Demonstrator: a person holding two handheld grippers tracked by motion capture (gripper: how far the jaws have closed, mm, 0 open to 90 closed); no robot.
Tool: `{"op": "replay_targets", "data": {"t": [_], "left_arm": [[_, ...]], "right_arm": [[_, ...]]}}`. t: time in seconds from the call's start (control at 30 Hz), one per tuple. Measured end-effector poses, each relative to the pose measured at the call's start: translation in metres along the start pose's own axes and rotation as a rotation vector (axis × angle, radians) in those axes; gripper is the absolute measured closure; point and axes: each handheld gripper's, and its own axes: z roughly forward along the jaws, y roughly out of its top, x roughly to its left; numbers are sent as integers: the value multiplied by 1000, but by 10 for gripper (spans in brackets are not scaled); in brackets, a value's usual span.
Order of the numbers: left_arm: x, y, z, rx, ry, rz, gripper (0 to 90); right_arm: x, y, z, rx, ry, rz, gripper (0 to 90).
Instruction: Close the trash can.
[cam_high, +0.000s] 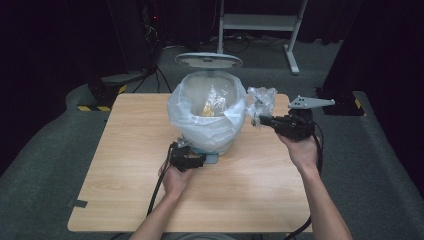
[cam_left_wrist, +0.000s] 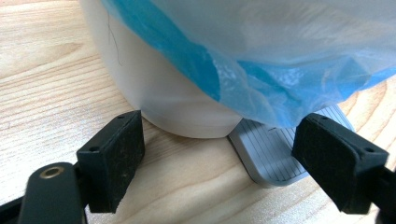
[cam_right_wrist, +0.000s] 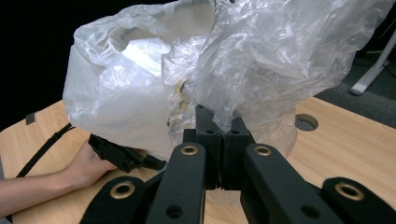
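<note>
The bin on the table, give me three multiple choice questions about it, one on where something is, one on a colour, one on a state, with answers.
1. Where is the left gripper?
A. at the bin's pedal
B. over the lid
C. off the table

2. What colour is the pedal?
A. red
B. grey
C. green

3. What is the right gripper doing?
A. standing open
B. shut on nothing
C. shut on the clear plastic bag

Answers: 1 A, its open jaws flank the pedal at the foot of the bin. 2 B, the ribbed pedal is grey. 3 C, the clear plastic bag is pinched between closed jaws beside the bin.
</note>
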Motion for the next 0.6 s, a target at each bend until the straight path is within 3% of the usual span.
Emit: {"op": "replay_targets", "data": {"t": [0.6], "left_arm": [[0,0,0,0,0,0,170]], "right_arm": [[8,25,4,-18,47,-22,888]]}}
